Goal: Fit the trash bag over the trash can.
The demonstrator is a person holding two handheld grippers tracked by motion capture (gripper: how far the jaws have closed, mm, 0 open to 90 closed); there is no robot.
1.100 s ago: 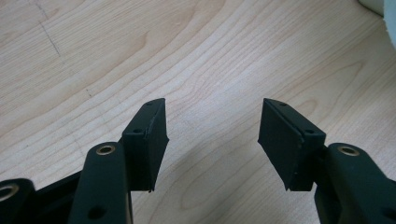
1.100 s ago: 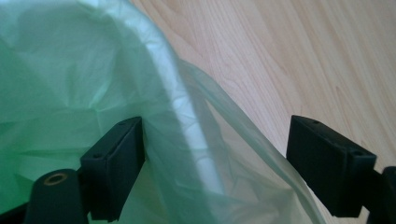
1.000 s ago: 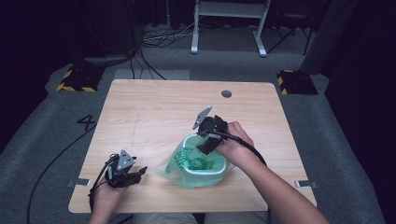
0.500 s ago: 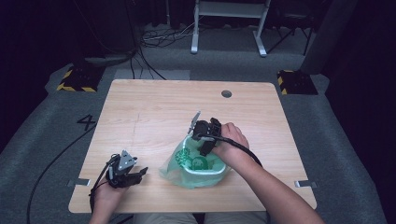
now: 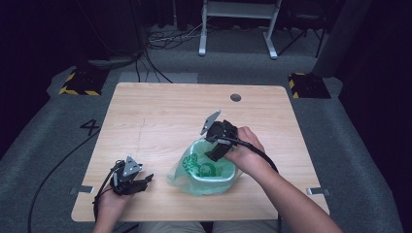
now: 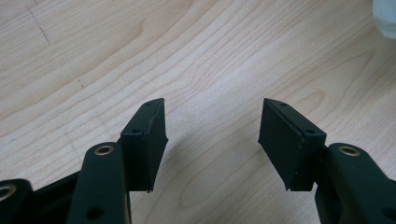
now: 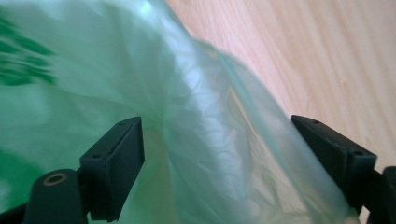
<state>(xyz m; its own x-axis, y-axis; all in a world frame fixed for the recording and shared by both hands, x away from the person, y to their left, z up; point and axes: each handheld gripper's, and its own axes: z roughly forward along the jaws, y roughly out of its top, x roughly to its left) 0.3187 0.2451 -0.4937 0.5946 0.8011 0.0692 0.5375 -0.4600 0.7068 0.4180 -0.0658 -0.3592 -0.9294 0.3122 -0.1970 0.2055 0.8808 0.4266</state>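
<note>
At the near left edge of the desk (image 5: 160,116), the left hand-held gripper (image 5: 141,182) was rested with jaws spread wide, nothing between them. Just beyond, the green plastic bag (image 5: 192,170) was lined into a basin (image 5: 214,178), and its film was straddled, unclamped, by the right hand-held gripper's (image 7: 217,154) open jaws.

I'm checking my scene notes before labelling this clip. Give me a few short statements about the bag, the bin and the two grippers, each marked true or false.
1. A green plastic bag lines a small bin on the table. True.
2. The left gripper holds the bag. False: its fingers stand apart over bare wood.
3. The right gripper has bag film between its open fingers. True.
4. The bin stands at the table's far edge. False: it is near the person's edge.
5. The left gripper rests to the left of the bag in the high view. True.
</note>
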